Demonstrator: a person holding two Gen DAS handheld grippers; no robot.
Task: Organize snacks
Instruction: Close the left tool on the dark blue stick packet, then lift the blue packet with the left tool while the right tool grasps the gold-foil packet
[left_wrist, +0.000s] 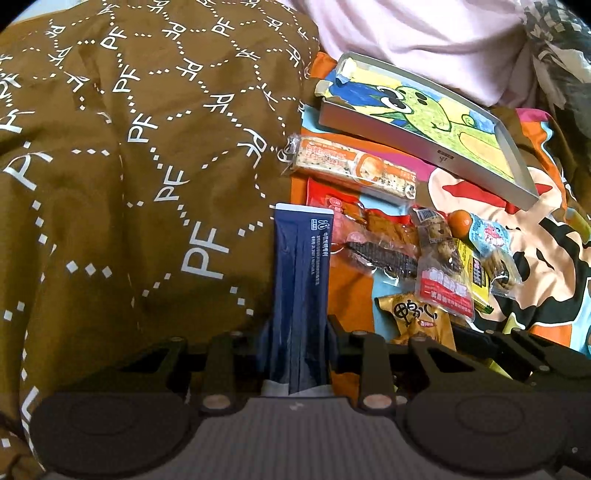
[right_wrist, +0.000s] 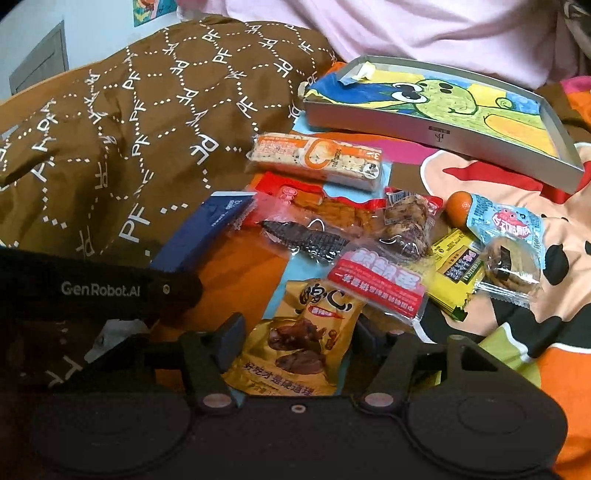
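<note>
so my left gripper (left_wrist: 297, 325) is clamped tight on the navy sachet (left_wrist: 301, 280), which sticks straight out ahead of it, and my right gripper (right_wrist: 295, 343) sits spread around the gold snack pack (right_wrist: 295, 350), pads not squeezing it, other snacks heaped just beyond
</note>
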